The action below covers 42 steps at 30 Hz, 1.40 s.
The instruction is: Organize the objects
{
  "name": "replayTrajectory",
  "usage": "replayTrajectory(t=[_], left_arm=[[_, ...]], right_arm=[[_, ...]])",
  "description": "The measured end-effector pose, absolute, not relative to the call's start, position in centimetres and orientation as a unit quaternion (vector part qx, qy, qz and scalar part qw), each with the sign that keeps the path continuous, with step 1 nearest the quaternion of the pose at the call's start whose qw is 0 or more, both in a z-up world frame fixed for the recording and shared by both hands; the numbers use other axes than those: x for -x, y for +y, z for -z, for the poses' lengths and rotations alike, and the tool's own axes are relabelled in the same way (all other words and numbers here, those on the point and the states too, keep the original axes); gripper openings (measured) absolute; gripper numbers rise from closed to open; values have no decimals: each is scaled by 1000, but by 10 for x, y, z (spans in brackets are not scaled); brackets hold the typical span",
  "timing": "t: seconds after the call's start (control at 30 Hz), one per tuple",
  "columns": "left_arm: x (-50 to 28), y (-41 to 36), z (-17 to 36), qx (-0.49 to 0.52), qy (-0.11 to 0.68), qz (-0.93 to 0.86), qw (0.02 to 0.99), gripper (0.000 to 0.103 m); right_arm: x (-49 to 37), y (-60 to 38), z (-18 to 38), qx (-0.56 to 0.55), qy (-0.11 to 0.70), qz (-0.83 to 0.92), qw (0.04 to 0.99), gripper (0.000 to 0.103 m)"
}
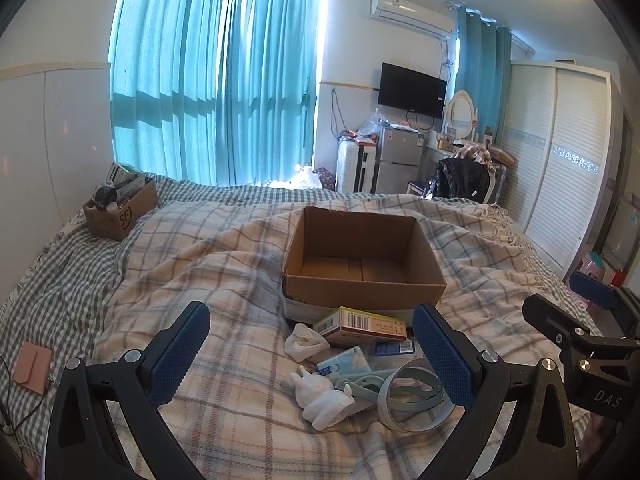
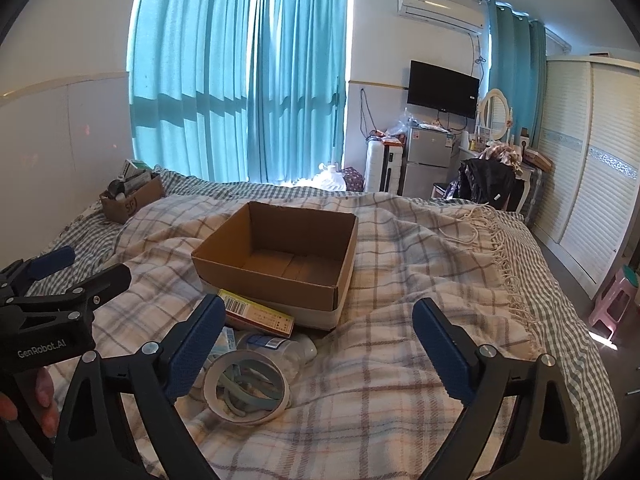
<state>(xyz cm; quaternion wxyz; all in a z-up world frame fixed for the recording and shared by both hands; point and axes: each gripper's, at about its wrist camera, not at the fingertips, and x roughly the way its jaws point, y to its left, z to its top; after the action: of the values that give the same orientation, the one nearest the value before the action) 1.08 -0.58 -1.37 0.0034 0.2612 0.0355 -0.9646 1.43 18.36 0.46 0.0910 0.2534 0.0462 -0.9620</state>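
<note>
While unheld, tape ring (image 2: 246, 386) between jaws

Both wrist views look forward low over the bed (image 1: 240, 420), toward the curtains (image 1: 216, 80), close to the clutter. The left view faces the box (image 1: 362, 256) head-on; the right view sees the box (image 2: 280, 256) from farther right. Both share it.

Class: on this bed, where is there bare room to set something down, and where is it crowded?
Free: inside the open cardboard box, and the blanket to its right, up to the fringe. Crowded: the pile before the box, around the tape roll and carton.
</note>
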Motion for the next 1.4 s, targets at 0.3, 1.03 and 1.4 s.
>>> replayTrajectory(t=[0.3,1.03,1.4], left_arm=[[2,-20,43,-302,54,950,49,103],[28,7,109,-411,0,911,39,103],[59,32,147,-476,-13,879,-37,82]], right_arm=[[1,160,39,-327,54,929,162,63],[38,188,61,-388,39,912,124,5],[42,206,62,-389,19,912,127,5]])
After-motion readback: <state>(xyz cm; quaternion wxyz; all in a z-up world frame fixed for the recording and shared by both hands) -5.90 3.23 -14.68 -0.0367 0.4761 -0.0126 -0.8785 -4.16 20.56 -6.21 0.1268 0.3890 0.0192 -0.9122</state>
